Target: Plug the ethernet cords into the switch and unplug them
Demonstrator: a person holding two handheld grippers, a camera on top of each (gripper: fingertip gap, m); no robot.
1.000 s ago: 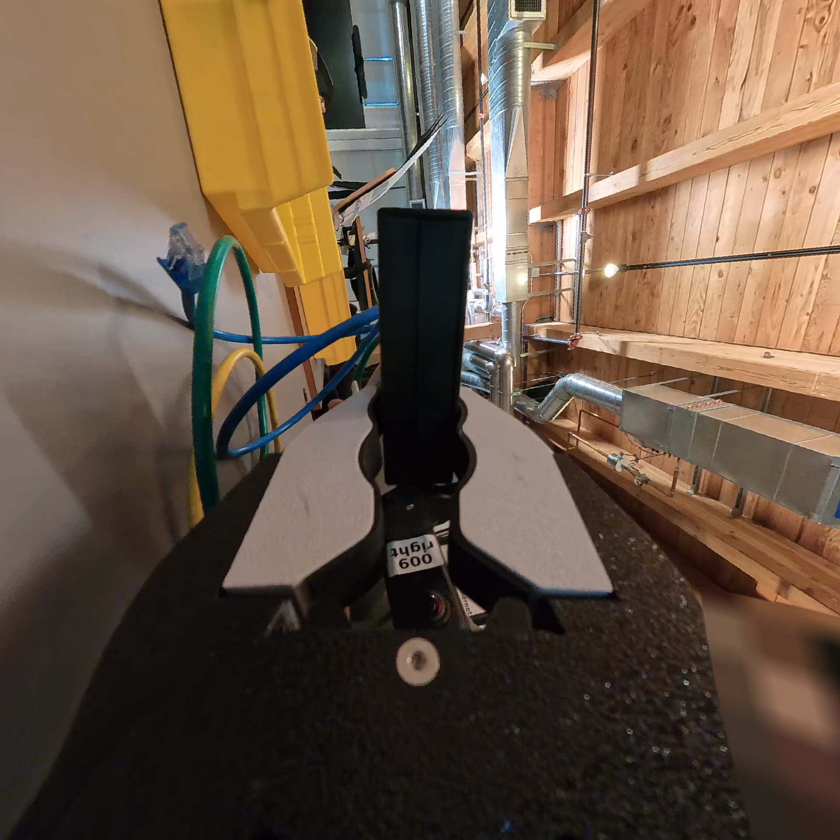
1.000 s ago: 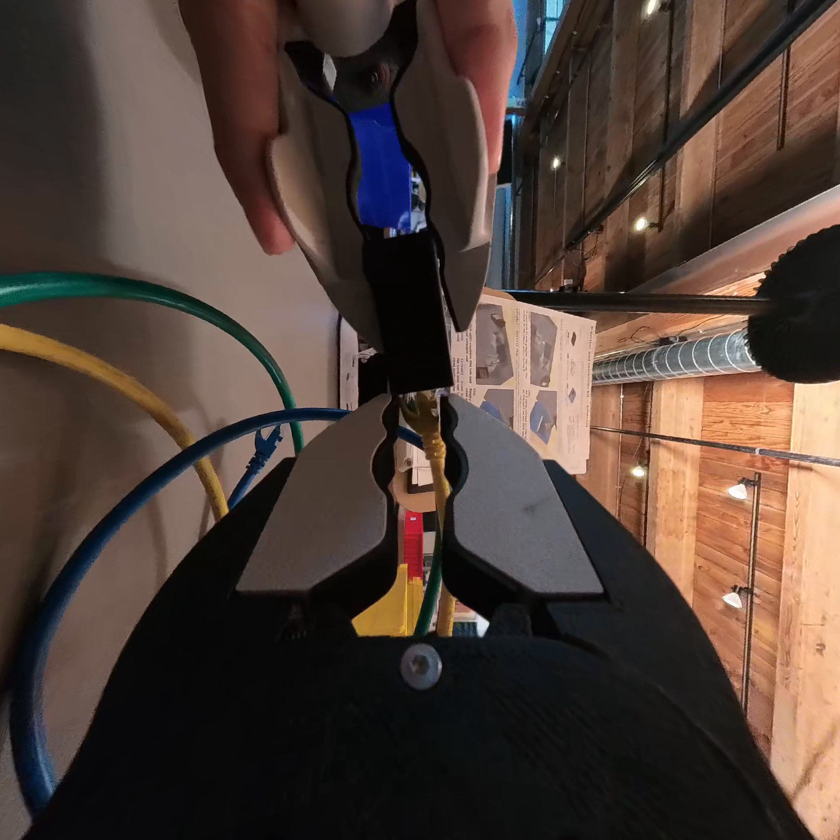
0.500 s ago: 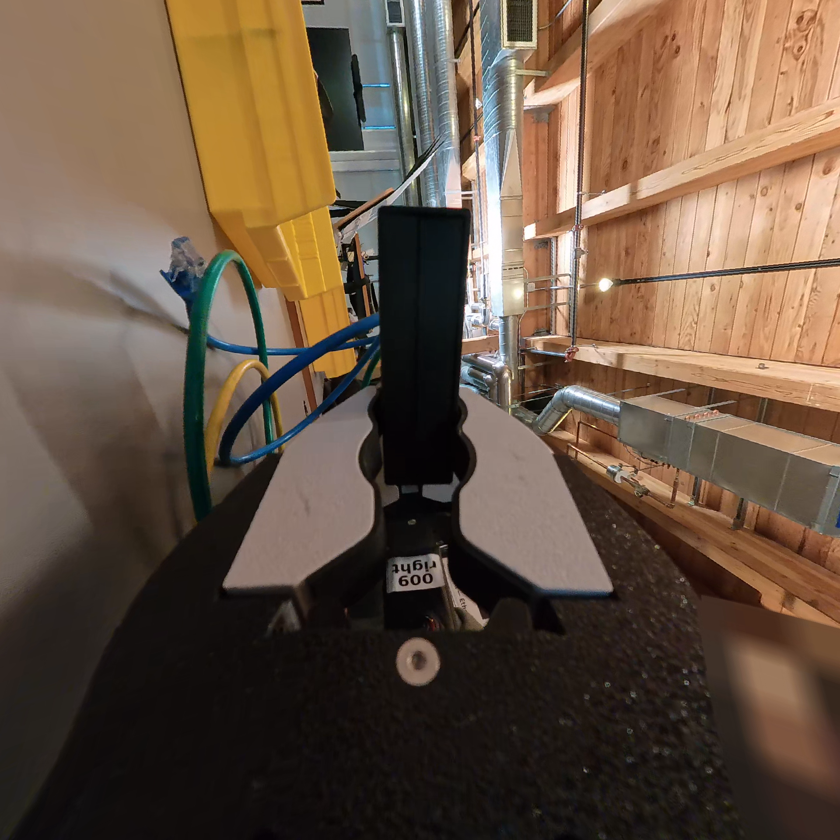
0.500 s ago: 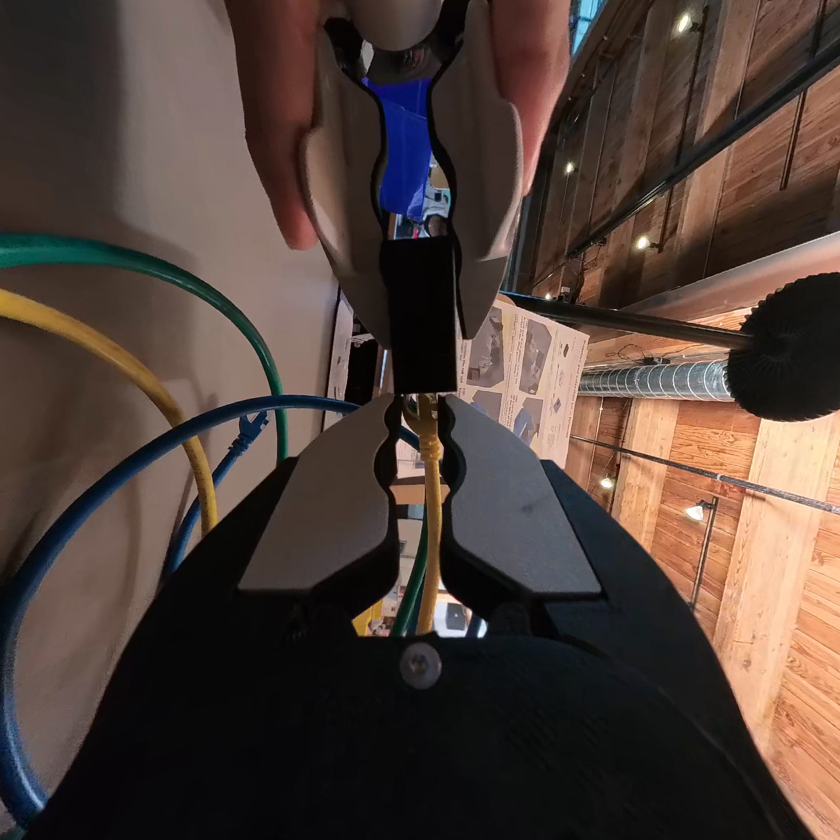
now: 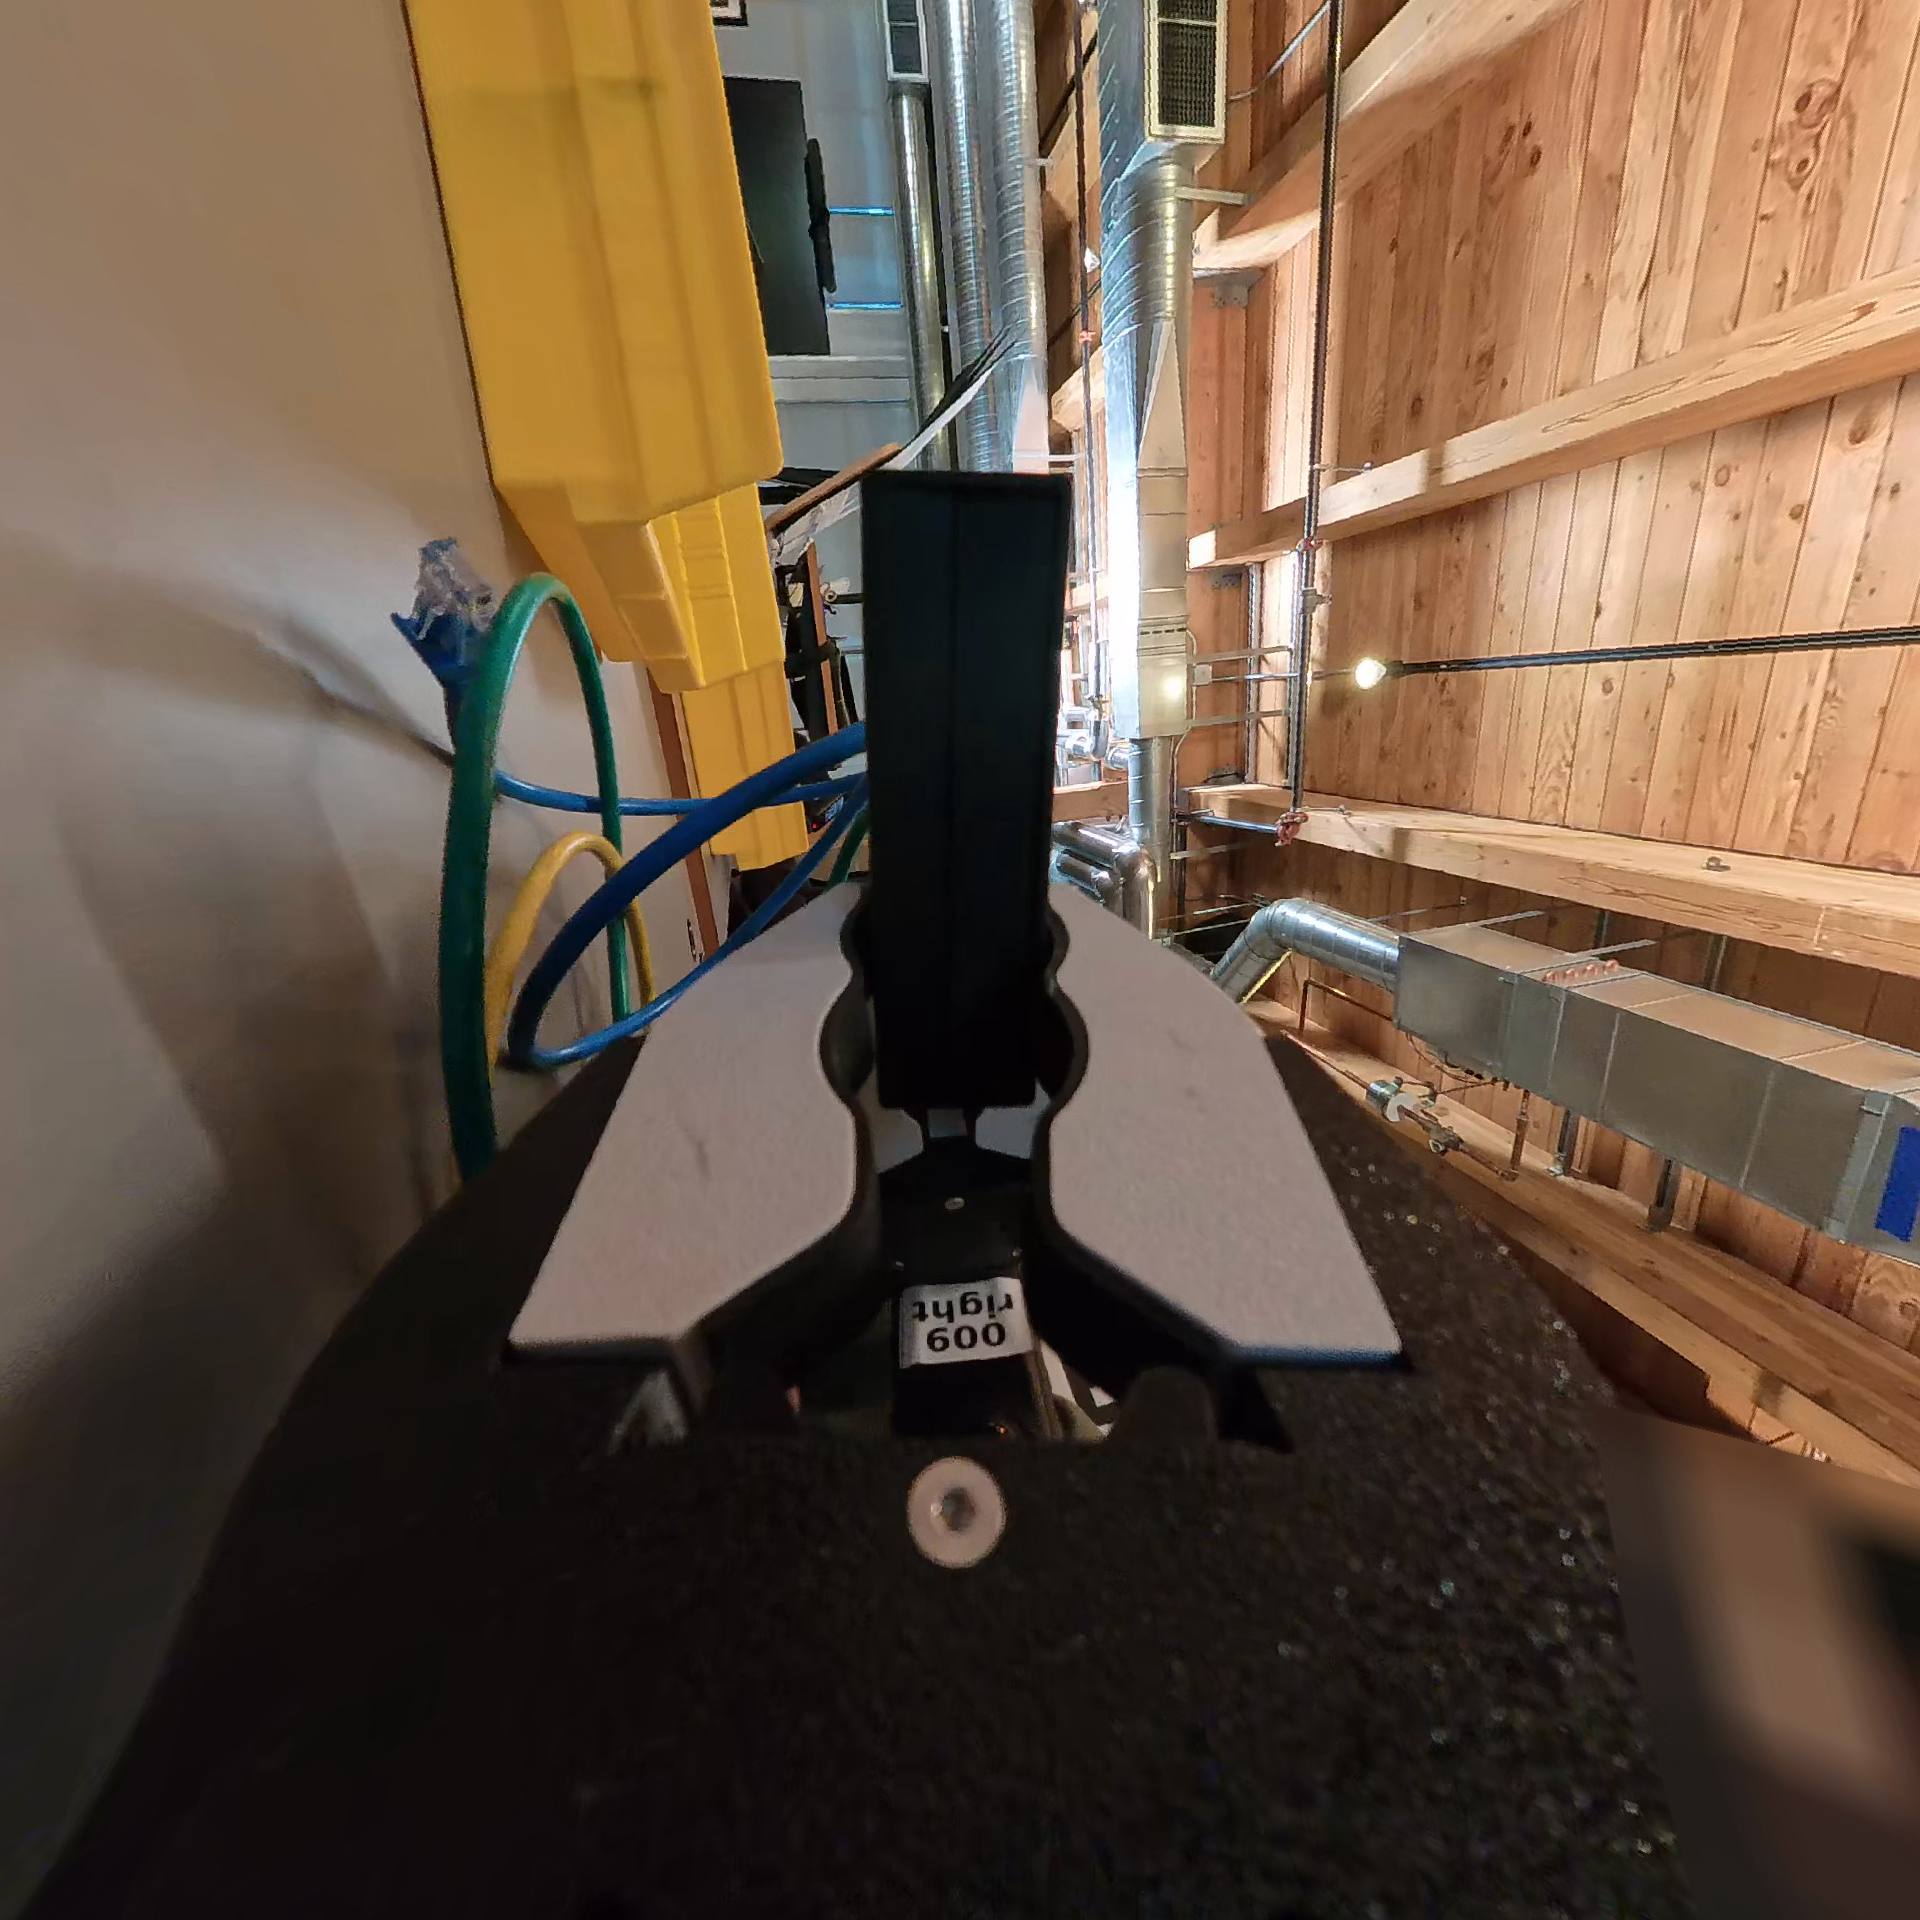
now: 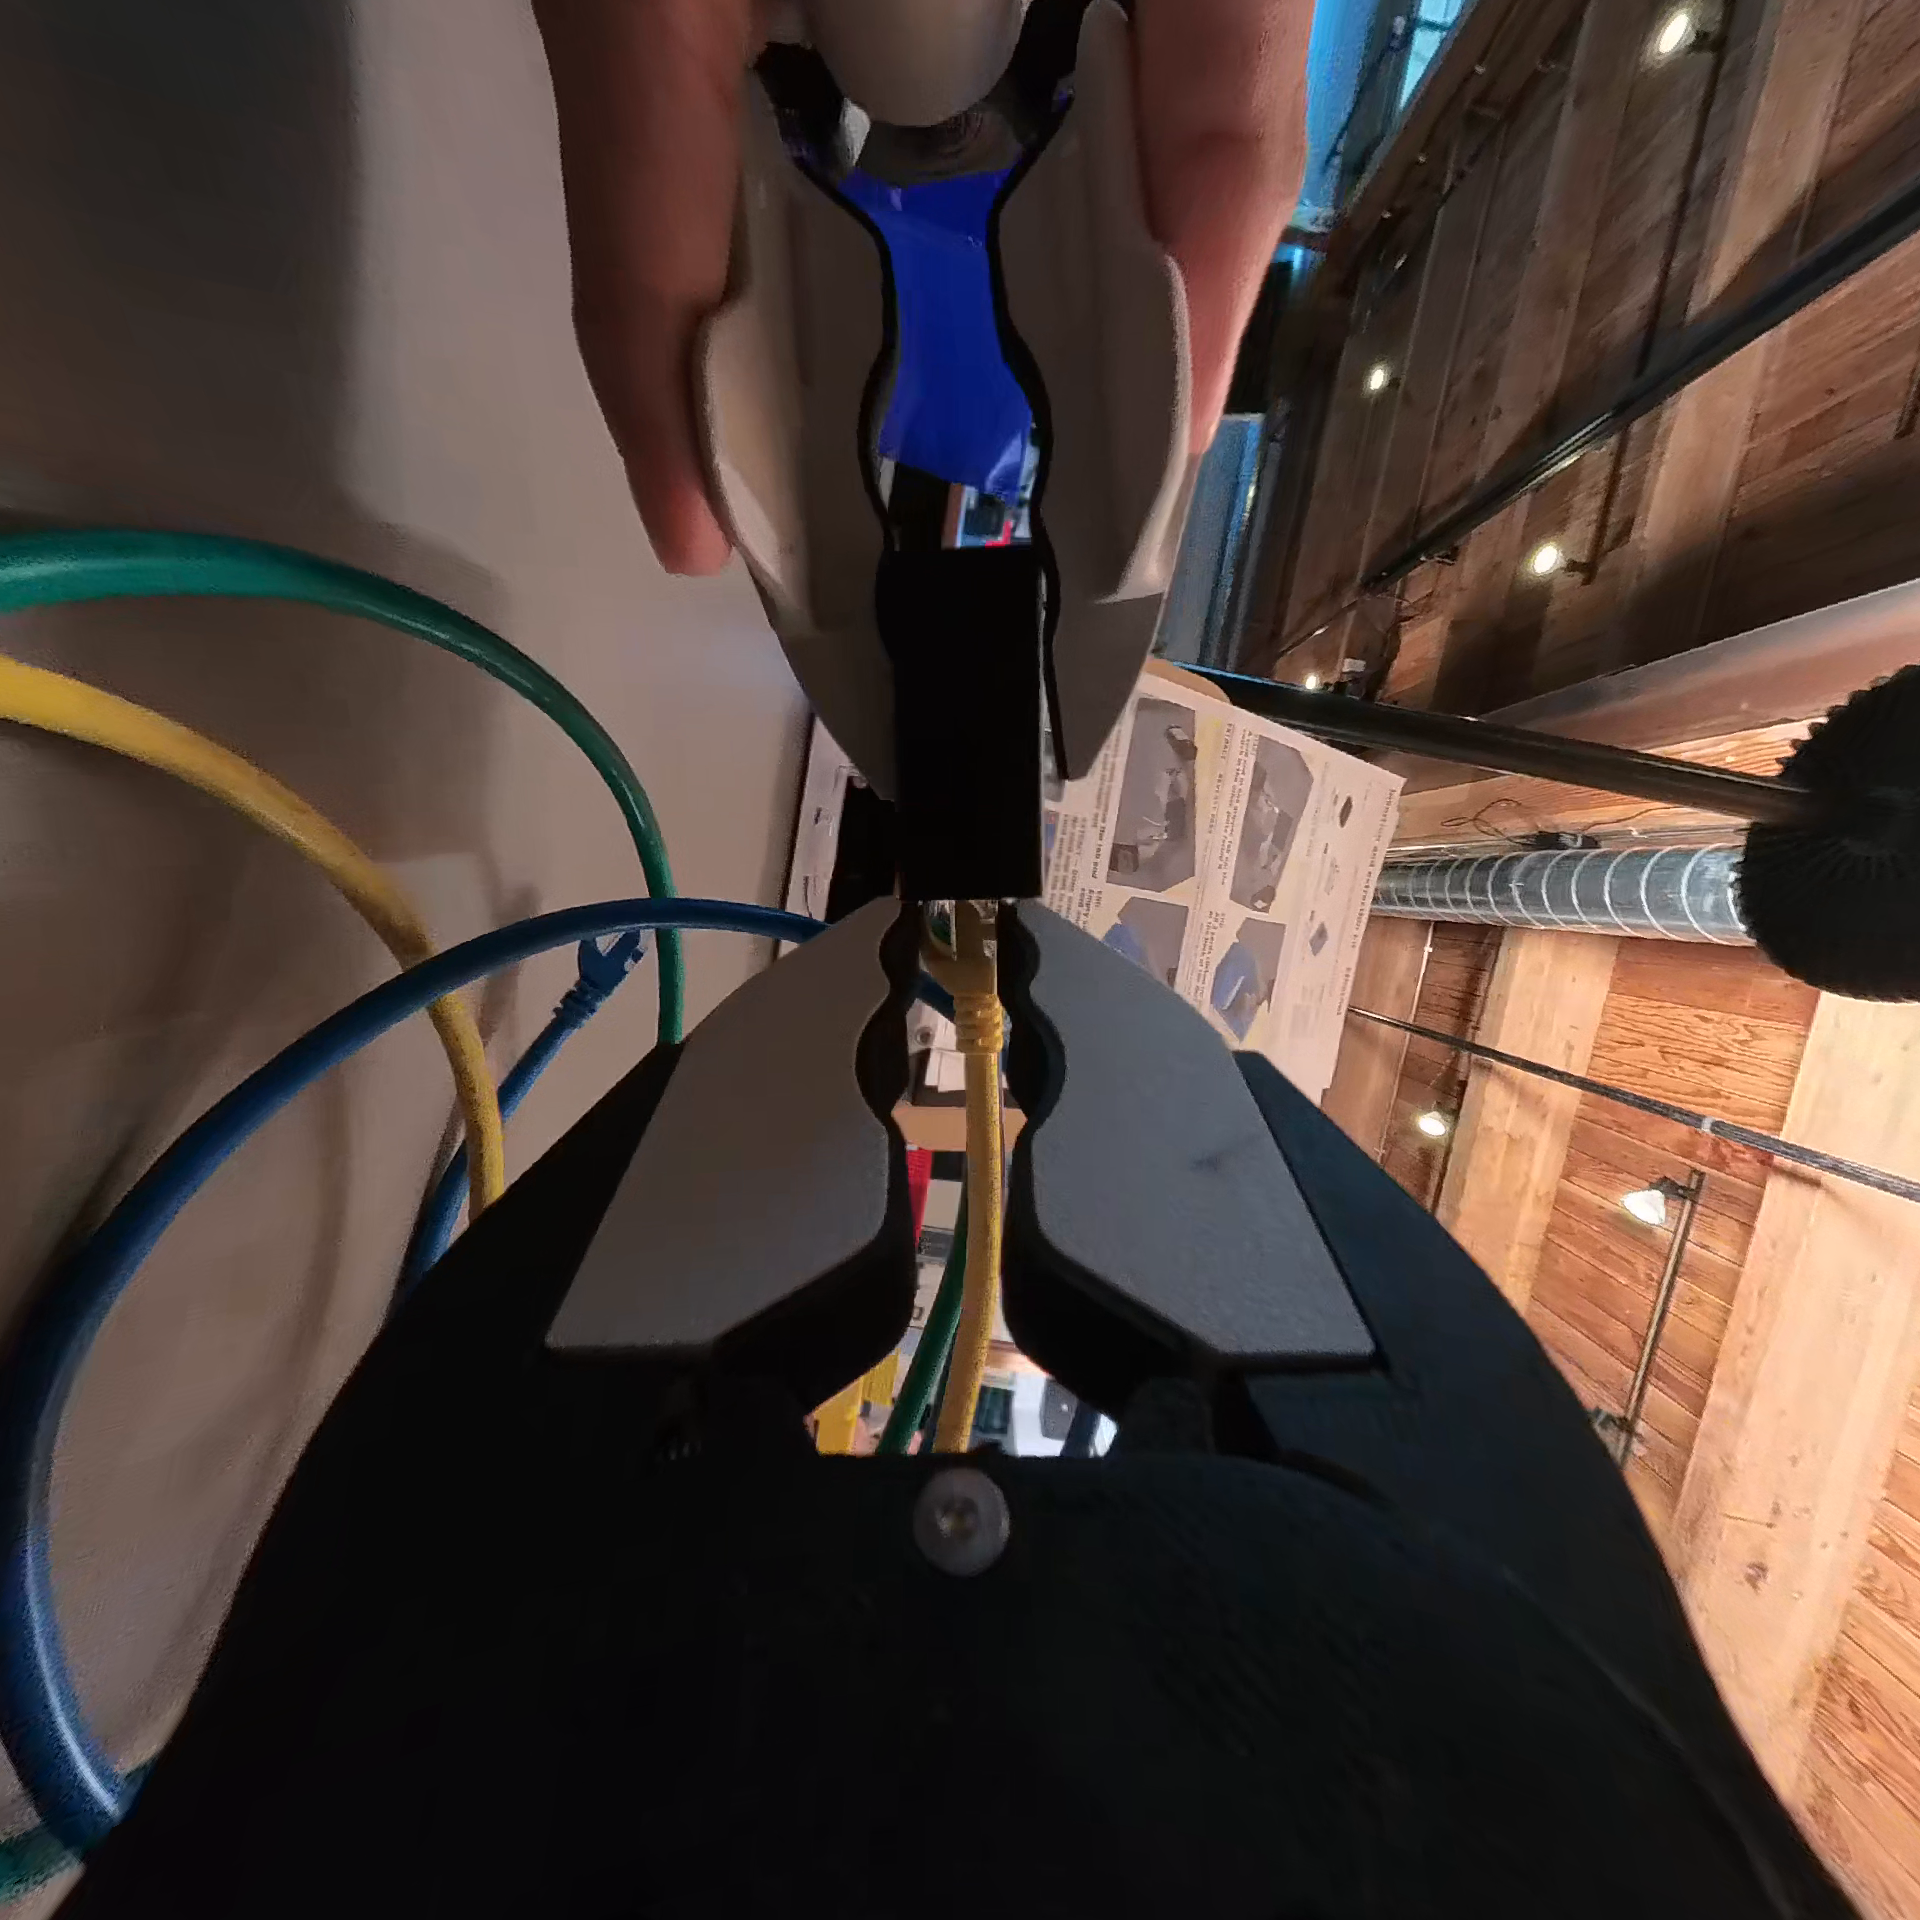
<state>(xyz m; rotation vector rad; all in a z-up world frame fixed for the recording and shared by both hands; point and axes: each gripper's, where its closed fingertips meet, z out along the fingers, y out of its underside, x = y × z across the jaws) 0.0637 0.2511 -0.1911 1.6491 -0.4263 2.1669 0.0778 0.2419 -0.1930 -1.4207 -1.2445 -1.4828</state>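
In the left wrist view, the left gripper point(image 5: 961, 1013), with pale grey flat fingers point(image 5: 717, 1122) on a black speckled body, is pressed onto a long black rectangular box, the switch point(image 5: 961, 790). The switch stands out forward between the fingers, well past their tips. To the left, against a beige tabletop point(image 5: 208, 520), loop a green round cord point(image 5: 468, 883), a yellow cord point(image 5: 551, 894) and a blue cord point(image 5: 665, 904). One blue cord's clear plastic plug point(image 5: 442, 608) lies free on the table, apart from the switch. Yellow plastic bins point(image 5: 613, 312) sit farther along the surface. Wooden plank walls point(image 5: 1558, 416) and silver metal ducts point(image 5: 1662, 1070) fill the right side.

In the right wrist view, the right gripper point(image 6: 956, 925), with dark grey fingers point(image 6: 769, 1153), pinches the yellow ethernet cord point(image 6: 982, 1122) just behind its ribbed boot. The cord runs down the narrow gap between the fingers, and its plug point(image 6: 971, 925) sits at the fingertips, touching the near end of the black switch point(image 6: 966, 727); whether it is fully seated cannot be told. Beyond, the left gripper point(image 6: 966, 582) clamps the switch from the far side, with a person's hand point(image 6: 665, 260) wrapped around it. Left of the fingers curve the green cord point(image 6: 582, 707), the yellow cord's slack and a blue cord point(image 6: 312, 1060). A printed paper sheet point(image 6: 1226, 852) lies behind.
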